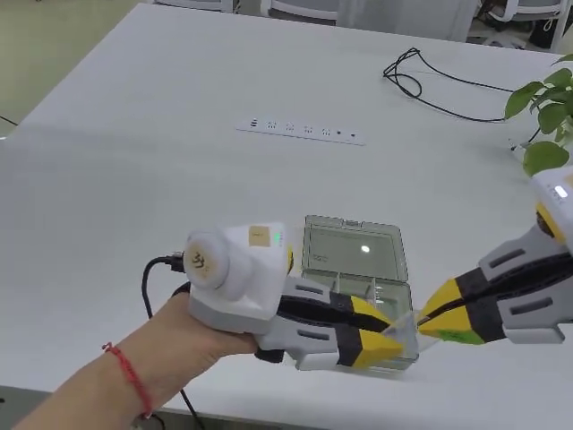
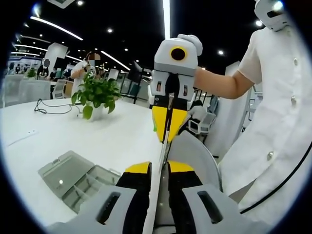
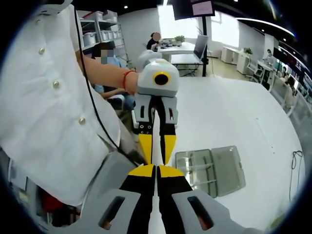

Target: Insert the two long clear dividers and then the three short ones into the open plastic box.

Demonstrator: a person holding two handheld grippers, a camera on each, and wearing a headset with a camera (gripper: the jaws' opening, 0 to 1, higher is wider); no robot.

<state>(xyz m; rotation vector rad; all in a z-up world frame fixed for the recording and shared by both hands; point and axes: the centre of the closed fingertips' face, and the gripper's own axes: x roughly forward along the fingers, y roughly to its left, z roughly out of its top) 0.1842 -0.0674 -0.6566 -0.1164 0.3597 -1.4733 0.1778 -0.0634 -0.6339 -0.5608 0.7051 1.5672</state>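
Tongs first: left tongs (image 1: 383, 346) and right tongs (image 1: 428, 322) are both clamped tight on the same clear divider (image 1: 405, 329), one at each end, tips almost nose to nose. The divider hangs just over the near right corner of the open box (image 1: 354, 255), which sits on the table (image 1: 179, 179) with its lid laid flat behind it. Can't tell if it's a long one or a short one.

Handling-wise it looks like thin hard plastic. It should weigh next to nothing and be stiff lengthwise, but it's probably bendy if pushed sideways and slick enough to swivel in the jaws. Best bet is to grip the ends up high, so the bottom edge stays free to drop into the slots. Too hard a pinch could crack it, imo.

Pose: the left hand (image 1: 192, 336) comes in low from the near left, its tongs pointing right and roughly level. The right tongs slant in from the right, tips angled down toward the box. In both gripper views the divider shows edge-on, a thin line from one pair of jaws to the other.
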